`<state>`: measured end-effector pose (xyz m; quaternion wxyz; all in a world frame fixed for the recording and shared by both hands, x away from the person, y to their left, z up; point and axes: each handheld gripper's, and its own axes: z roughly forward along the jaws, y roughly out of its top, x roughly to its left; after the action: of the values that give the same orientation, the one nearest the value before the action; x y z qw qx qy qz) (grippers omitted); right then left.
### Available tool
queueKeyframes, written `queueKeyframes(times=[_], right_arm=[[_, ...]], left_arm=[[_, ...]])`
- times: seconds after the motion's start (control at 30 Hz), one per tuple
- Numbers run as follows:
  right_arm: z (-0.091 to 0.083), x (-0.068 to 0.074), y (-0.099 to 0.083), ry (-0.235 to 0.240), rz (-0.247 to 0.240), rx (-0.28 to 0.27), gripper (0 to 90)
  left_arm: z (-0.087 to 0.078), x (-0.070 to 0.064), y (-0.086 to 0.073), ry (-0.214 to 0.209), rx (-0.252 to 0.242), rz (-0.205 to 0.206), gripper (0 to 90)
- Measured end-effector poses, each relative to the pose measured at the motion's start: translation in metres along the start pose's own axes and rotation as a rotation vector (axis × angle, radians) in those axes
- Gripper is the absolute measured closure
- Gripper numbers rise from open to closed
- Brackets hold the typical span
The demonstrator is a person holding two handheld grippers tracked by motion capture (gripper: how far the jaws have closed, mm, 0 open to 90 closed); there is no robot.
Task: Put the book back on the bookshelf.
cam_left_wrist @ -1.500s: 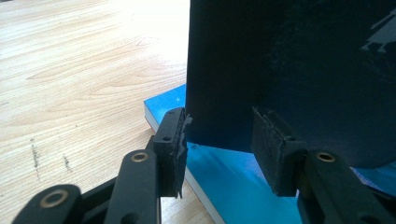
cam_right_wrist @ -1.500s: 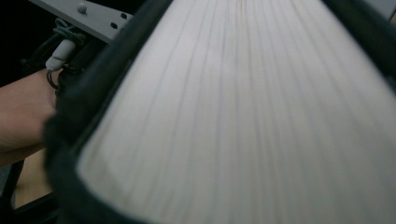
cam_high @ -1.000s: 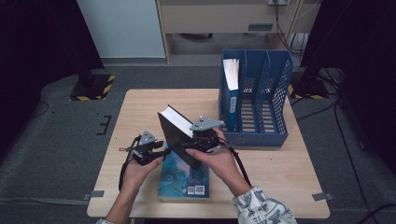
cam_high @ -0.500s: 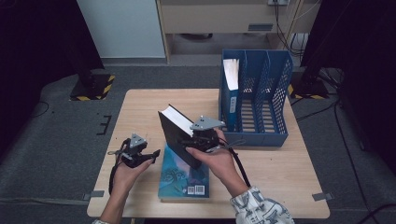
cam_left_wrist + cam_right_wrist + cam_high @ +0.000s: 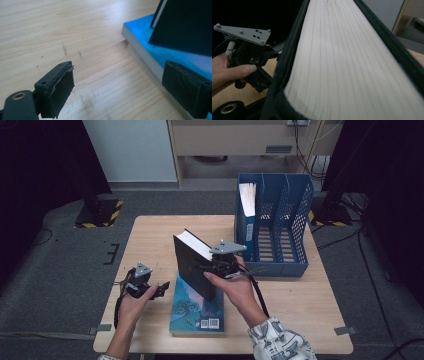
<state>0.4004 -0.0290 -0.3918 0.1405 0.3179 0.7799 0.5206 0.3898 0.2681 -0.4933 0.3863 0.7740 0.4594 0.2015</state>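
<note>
The right gripper (image 5: pixel 207 266) is clamped on a black-covered book (image 5: pixel 195 265), which stands tilted on its lower edge above the middle of the wooden table (image 5: pixel 150 235), its white page block facing up and toward the far side. In the right gripper view those pages (image 5: pixel 342 62) fan out wide between the dark covers, running straight away from the camera, so the book sits right in that gripper's grip, cover on either side. The black book's lower corner rests on or just over a blue book (image 5: pixel 197 307) that lies flat on the table near the front edge, a barcode showing on its near end. The left gripper (image 5: pixel 159 290) is held low over the table just to the left of the blue book, apart from the black one; its jaws stand spread with nothing between them, and in the left gripper view the bare wood shows in the gap, with the blue book's edge (image 5: pixel 145 53) beside the right-hand jaw. A blue file rack (image 5: pixel 272 225) stands at the table's far right, with white papers (image 5: pixel 247 197) in its leftmost slot
</note>
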Motion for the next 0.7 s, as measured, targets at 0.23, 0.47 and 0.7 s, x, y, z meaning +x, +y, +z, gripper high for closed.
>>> queueKeyframes(times=[0.23, 0.47, 0.7], right_arm=[[0.002, -0.008, 0.006, 0.013, 0.039, 0.020, 50.1], [0.008, -0.015, 0.017, 0.021, 0.079, 0.045, 51.0], [0.014, -0.023, 0.029, 0.024, 0.136, 0.082, 51.4]], left_arm=[[0.000, 0.002, -0.002, 0.003, 0.006, -0.006, 10.0], [0.001, 0.006, -0.004, 0.010, 0.023, -0.017, 10.0], [0.006, 0.010, -0.008, 0.029, 0.049, -0.023, 10.1]])
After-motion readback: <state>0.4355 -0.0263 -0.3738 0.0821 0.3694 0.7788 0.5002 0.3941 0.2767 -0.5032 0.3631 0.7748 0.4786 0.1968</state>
